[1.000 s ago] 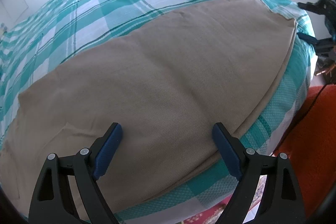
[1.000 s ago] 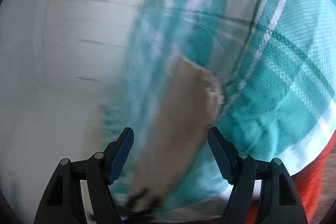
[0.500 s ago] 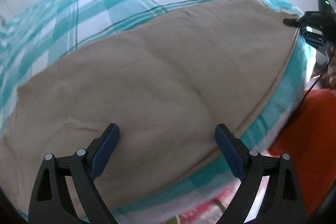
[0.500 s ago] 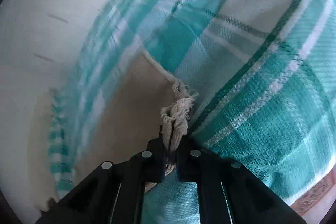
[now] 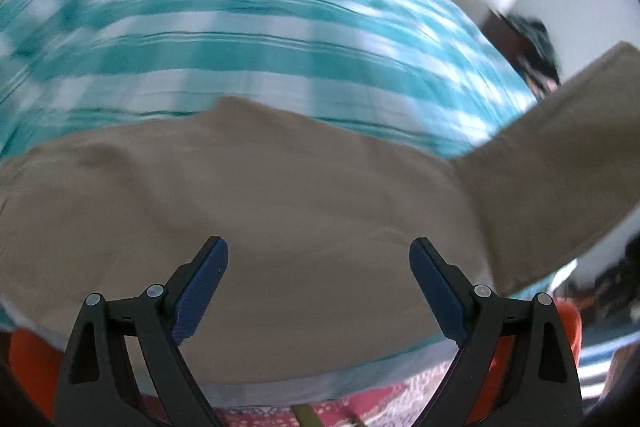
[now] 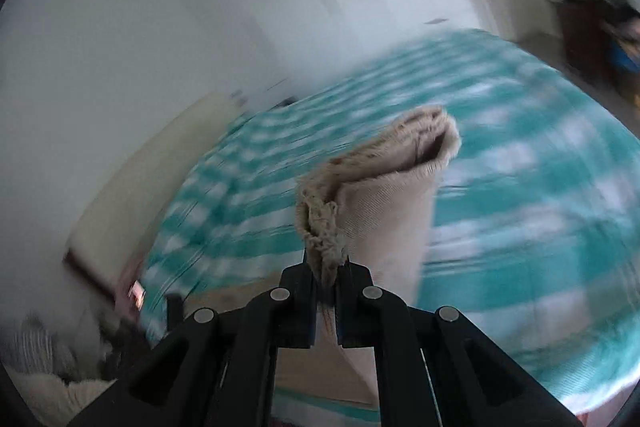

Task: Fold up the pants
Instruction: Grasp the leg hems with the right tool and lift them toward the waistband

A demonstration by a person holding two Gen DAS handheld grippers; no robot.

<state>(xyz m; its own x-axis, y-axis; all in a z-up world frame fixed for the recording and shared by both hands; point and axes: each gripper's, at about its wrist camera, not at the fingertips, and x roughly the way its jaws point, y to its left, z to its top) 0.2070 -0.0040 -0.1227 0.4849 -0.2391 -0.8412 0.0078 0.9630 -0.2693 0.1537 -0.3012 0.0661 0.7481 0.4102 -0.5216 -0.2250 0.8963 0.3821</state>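
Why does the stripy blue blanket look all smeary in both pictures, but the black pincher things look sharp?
Left wrist view: the checked blanket is streaked by motion blur, while the left gripper stays crisp because the camera rides on it. Right wrist view: same smearing on the blanket, yet the right gripper and the frayed pants hem it pinches look sharp. Both views bulge, fisheye style.

I can read no text, label, brand, number or sign in either wrist view; both are motion-blurred, and the fabrics and walls I see carry no legible marking
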